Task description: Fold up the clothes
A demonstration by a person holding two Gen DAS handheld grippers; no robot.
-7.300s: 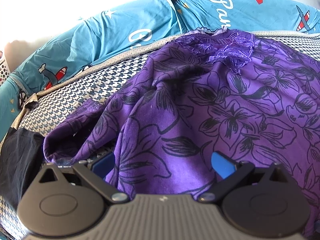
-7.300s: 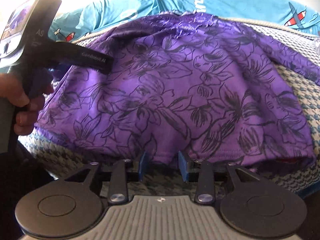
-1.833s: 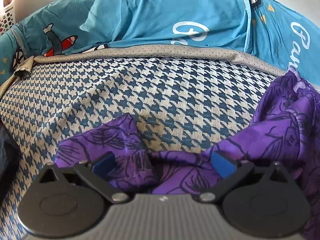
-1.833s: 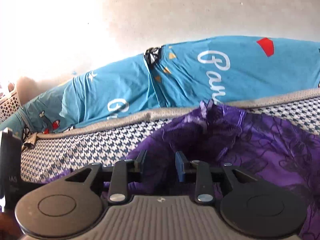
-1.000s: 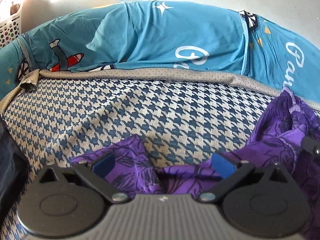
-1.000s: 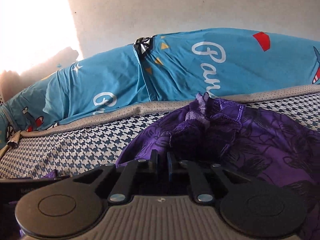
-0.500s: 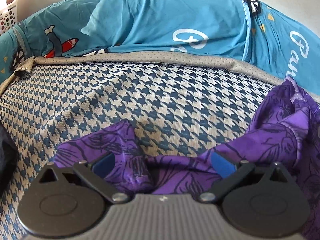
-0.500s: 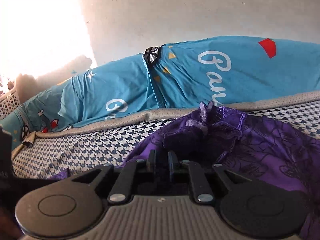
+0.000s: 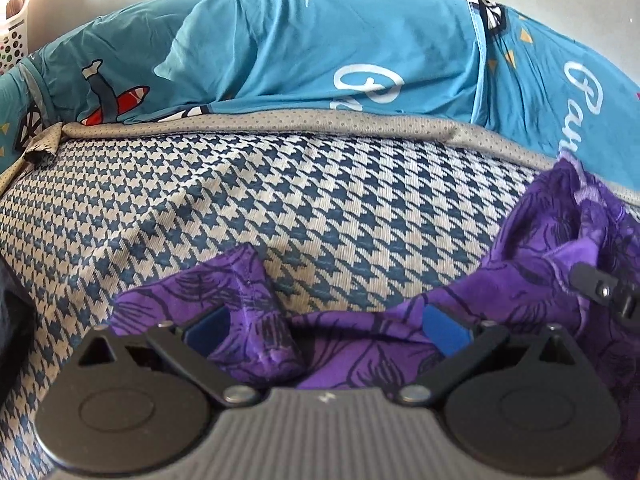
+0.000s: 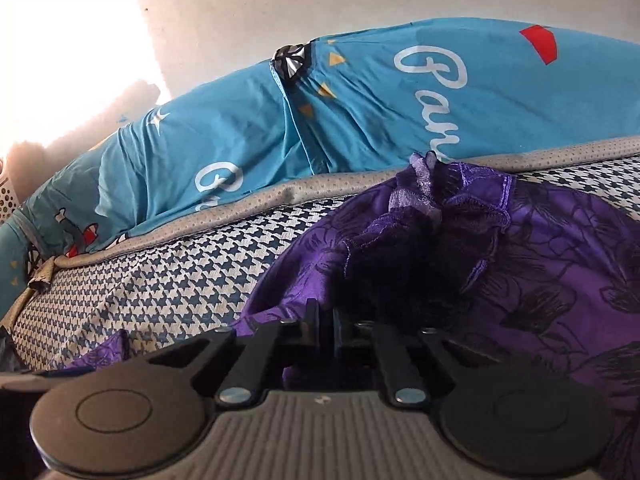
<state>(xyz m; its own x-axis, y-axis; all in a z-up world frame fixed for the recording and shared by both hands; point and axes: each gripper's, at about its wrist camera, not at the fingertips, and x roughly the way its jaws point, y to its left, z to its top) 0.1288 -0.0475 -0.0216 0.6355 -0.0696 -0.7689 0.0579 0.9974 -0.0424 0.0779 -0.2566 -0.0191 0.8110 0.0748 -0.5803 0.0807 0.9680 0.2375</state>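
Purple blouse of thin fabric printed with black flowers (image 9: 532, 292) spread on a blue-and-cream houndstooth bed cover (image 9: 280, 200), bunched rather than flat, with its lace-trimmed neckline (image 10: 452, 208) toward the far edge, just short of the 2 teal printed pillows (image 10: 360, 112) against the wall. Left gripper (image 9: 324, 326) released, blue pads wide apart, straddling a rumpled purple sleeve end (image 9: 240, 300) lying directly under and between them; nothing pinched there. Right gripper (image 10: 326, 330) clenched, the 2 black fingers nearly meeting on a fold of the blouse below the neckline, likely near the shoulder, though the exact seam sits in shadow and cannot be told. Seen from the left wrist, that right gripper's tip (image 9: 604, 288) pokes in at the far right, pressed into the cloth. Key relation: sleeve running roughly sideways, from the left pads across toward the body of the garment on the right, so its long axis lies across the left gripper's fingers, not along them. Left gripper clearly the nearer of the 2 to the sleeve end; body of the blouse to its right and slightly farther away. Garment neither flat nor neatly folded at this moment. Dark cloth (image 9: 10, 320) visible at the left edge.
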